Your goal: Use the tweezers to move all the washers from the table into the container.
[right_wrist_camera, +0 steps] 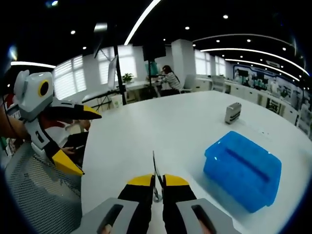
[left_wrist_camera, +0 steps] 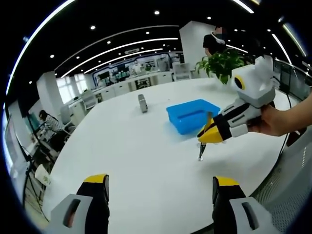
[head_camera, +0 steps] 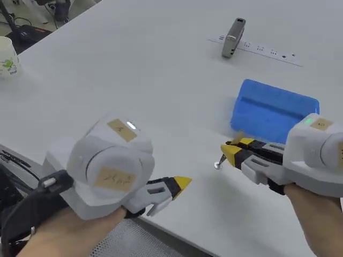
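My right gripper (head_camera: 231, 150) is shut on a pair of thin metal tweezers (right_wrist_camera: 155, 168), just left of the blue container (head_camera: 274, 111). The tweezers' tip (head_camera: 218, 164) points down at the white table, touching or nearly touching it. A tiny metal bit, perhaps a washer (head_camera: 216, 165), lies at that tip; I cannot tell whether it is pinched. The left gripper view shows the right gripper (left_wrist_camera: 210, 134) and tweezers (left_wrist_camera: 201, 152) in front of the container (left_wrist_camera: 191, 114). My left gripper (head_camera: 174, 191) stands open and holds nothing near the table's front edge, its jaws far apart (left_wrist_camera: 161, 187).
A grey device (head_camera: 233, 37) and a flat power strip (head_camera: 268, 51) lie at the back of the table. A paper cup (head_camera: 6, 58) stands far left. The table's front edge (head_camera: 177, 235) runs close below the grippers, with a mesh chair beneath.
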A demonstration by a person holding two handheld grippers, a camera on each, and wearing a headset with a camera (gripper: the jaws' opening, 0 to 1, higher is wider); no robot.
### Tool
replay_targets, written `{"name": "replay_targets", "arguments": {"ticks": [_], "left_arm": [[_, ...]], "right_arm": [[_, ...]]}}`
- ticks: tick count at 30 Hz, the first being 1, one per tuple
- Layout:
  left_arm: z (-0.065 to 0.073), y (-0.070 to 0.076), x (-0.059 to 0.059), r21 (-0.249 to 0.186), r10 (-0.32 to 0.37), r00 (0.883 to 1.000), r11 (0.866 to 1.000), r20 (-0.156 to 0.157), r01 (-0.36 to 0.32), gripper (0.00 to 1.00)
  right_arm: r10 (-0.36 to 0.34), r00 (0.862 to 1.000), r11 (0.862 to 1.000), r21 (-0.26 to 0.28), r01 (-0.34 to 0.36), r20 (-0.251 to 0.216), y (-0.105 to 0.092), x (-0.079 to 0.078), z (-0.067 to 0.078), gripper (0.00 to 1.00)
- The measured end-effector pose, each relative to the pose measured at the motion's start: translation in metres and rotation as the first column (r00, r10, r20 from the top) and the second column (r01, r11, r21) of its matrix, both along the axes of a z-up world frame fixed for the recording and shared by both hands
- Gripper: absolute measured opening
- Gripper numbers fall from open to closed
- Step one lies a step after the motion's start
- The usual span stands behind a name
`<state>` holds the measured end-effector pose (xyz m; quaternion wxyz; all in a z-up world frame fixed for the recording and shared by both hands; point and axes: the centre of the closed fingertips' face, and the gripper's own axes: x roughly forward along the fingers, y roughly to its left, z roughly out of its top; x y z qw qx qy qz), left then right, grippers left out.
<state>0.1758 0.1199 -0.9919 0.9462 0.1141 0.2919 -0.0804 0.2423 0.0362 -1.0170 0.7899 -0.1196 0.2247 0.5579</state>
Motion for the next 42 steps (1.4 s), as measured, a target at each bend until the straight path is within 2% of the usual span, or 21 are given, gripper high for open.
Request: {"name": "replay_targets", "arguments": {"ticks": [6, 10, 12, 17, 19, 20, 21, 24, 26, 29, 34, 39, 42], "left_arm": [[-0.001, 0.002, 0.000, 0.011, 0.004, 1.000, 1.000, -0.001, -0.004, 0.90], [0.000, 0.003, 0.000, 0.015, 0.008, 1.000, 1.000, 0.002, -0.008, 0.90], [-0.001, 0.003, 0.000, 0.015, 0.009, 1.000, 1.000, 0.000, -0.009, 0.91], [-0.001, 0.003, 0.000, 0.018, 0.007, 1.000, 1.000, 0.002, -0.007, 0.92], [0.000, 0.003, 0.000, 0.016, 0.004, 1.000, 1.000, 0.005, -0.004, 0.93], [0.000, 0.003, 0.000, 0.017, 0.004, 1.000, 1.000, 0.008, -0.004, 0.95], [0.000, 0.003, 0.000, 0.017, 0.005, 1.000, 1.000, 0.008, -0.005, 0.95], [0.000, 0.003, 0.000, 0.020, 0.005, 1.000, 1.000, 0.008, -0.006, 0.96], [0.000, 0.003, 0.000, 0.022, 0.006, 1.000, 1.000, 0.008, -0.006, 0.96], [0.000, 0.003, 0.000, 0.021, 0.007, 1.000, 1.000, 0.010, -0.007, 0.96], [-0.001, 0.004, 0.000, 0.023, 0.007, 1.000, 1.000, 0.006, -0.007, 0.96], [0.001, 0.004, 0.001, 0.019, 0.009, 1.000, 1.000, 0.013, -0.009, 0.97], [0.000, 0.005, 0.000, 0.021, 0.009, 1.000, 1.000, 0.008, -0.009, 0.97]], "right_arm": [[0.006, 1.000, 1.000, -0.028, -0.005, 0.009, 0.001, -0.001, 0.000, 0.02], [0.004, 1.000, 0.999, -0.045, -0.005, -0.015, 0.002, 0.002, 0.000, 0.01], [0.004, 0.999, 1.000, -0.030, -0.005, -0.032, 0.002, 0.003, 0.004, 0.01], [0.025, 1.000, 0.999, -0.021, -0.025, 0.000, 0.003, 0.005, 0.020, 0.00], [0.023, 0.999, 1.000, -0.004, -0.023, -0.045, 0.004, 0.004, 0.027, 0.00], [0.020, 0.999, 1.000, -0.005, -0.020, -0.043, 0.003, 0.006, 0.031, 0.00], [0.021, 0.999, 1.000, -0.007, -0.021, -0.038, 0.003, 0.006, 0.033, 0.00], [0.032, 0.999, 0.999, -0.018, -0.032, 0.016, 0.001, 0.011, 0.041, 0.00], [0.015, 1.000, 0.999, -0.029, -0.014, 0.016, -0.001, 0.014, 0.047, 0.00], [0.008, 0.997, 0.999, -0.042, -0.005, 0.072, -0.002, 0.020, 0.062, 0.00], [-0.004, 0.991, 0.999, -0.044, 0.010, 0.133, -0.002, 0.032, 0.080, 0.00], [-0.019, 0.987, 0.999, -0.042, 0.025, 0.157, -0.003, 0.043, 0.087, 0.00], [-0.042, 0.984, 0.998, -0.040, 0.049, 0.172, -0.005, 0.056, 0.088, 0.00]]}}
